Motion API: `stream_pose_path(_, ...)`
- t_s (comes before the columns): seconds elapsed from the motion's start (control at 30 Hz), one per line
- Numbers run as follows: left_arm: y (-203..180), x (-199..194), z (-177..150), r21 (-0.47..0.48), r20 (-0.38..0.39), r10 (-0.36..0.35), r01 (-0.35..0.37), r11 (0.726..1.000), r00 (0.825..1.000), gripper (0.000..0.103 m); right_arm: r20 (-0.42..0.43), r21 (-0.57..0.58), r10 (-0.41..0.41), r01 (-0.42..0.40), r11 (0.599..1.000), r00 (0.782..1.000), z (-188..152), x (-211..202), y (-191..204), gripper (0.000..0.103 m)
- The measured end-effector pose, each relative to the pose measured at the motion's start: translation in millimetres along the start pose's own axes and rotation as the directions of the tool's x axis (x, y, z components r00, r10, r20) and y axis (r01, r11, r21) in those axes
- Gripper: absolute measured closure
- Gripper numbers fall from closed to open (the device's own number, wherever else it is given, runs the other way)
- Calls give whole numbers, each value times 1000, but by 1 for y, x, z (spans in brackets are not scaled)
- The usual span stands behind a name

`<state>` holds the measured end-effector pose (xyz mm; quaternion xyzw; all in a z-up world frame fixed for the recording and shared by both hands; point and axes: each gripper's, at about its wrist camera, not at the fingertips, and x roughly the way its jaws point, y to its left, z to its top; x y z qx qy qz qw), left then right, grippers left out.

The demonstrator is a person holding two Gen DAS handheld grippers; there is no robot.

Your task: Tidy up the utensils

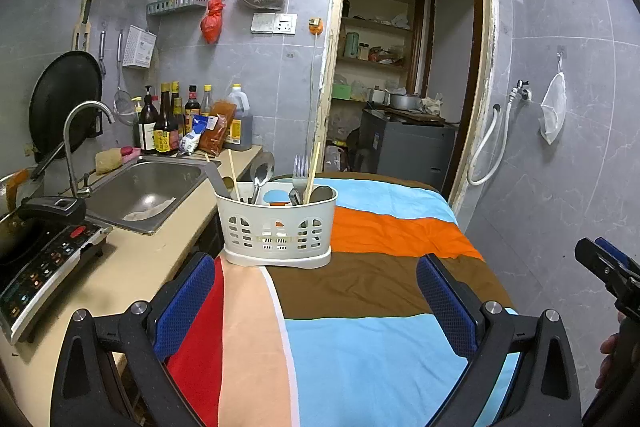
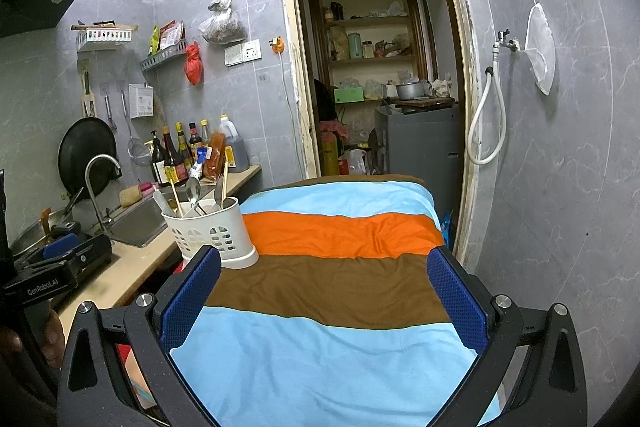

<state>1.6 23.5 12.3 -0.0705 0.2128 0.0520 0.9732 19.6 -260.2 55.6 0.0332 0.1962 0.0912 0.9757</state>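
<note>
Left gripper (image 1: 316, 303) agape, right gripper (image 2: 324, 297) agape, one caddy (image 1: 276, 223), one fork (image 1: 299, 171)

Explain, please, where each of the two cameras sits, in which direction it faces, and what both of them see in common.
Left wrist view: sits on the left gripper, looks forward over the striped cloth at the white utensil caddy straight ahead; its open blue fingers show, and the right gripper at the right edge.
Right wrist view: sits on the right gripper, faces the doorway, with the caddy to the left; its open fingers show, and the left gripper with a hand at the left edge.
Shared: caddy, cloth, sink, doorway.
</note>
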Motion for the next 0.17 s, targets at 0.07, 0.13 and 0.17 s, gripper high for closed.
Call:
stream_pose_path(0.07, -1, 3, 0, -5, -7, -1, 1, 1000, 1000, 2, -5, 1, 0, 0, 1000, 1000, -1, 3, -2, 1)
stream_pose_path(0.13, -1, 6, 0, -9, -14, 0, 0, 1000, 1000, 2, -11, 3, 1, -1, 1000, 1000, -1, 5, -2, 1)
stream_pose_path(0.17, -1, 7, 0, -9, -17, 3, -3, 1000, 1000, 2, -15, 5, 2, -2, 1000, 1000, 0, 7, -3, 1)
